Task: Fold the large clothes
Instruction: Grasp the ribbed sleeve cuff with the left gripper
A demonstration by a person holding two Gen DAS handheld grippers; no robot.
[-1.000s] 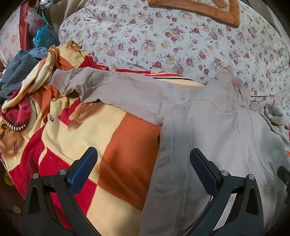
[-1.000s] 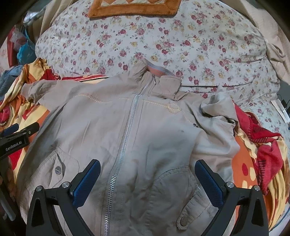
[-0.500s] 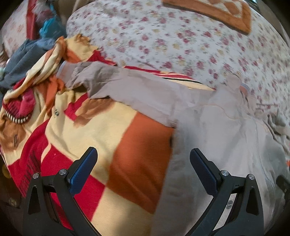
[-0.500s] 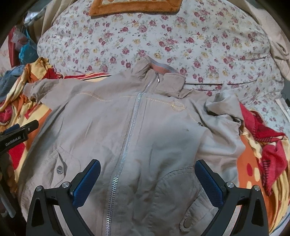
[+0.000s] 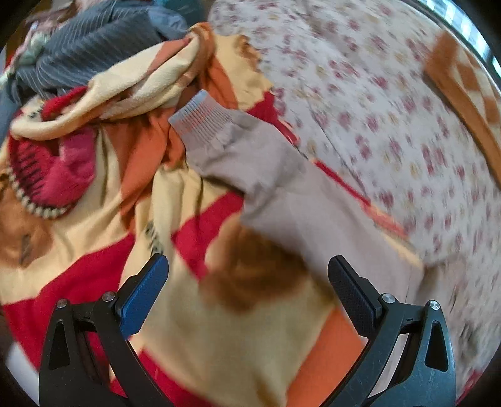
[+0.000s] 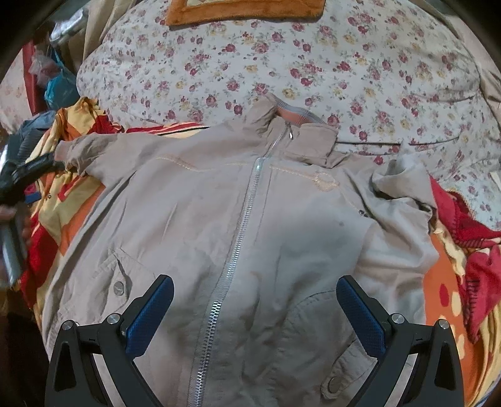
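Hovering w/ both grippers spread: left gripper (image 5: 247,275) nr sleeve (image 5: 281,188), right gripper (image 6: 255,296) over jacket (image 6: 244,219).

Blanket (image 5: 94,281): we see a fleece in red, orange and pale yellow blocks, spread over the bed and bunched at both sides (image 6: 469,244).
Blanket motif (image 5: 253,278): a brown patch, blurred in our left wrist view.
Floral cover (image 6: 281,62): white cloth with small red and yellow flowers, lying beyond the blanket.
Orange mat (image 6: 244,12): we find a plush piece with a lighter centre on the floral cover, at its far edge.
Striped garment (image 5: 81,47): dark grey, crumpled, touching the blanket's bunched far left edge.
Blue bag (image 6: 59,87): we note crinkled plastic at far left, beside red cloth.
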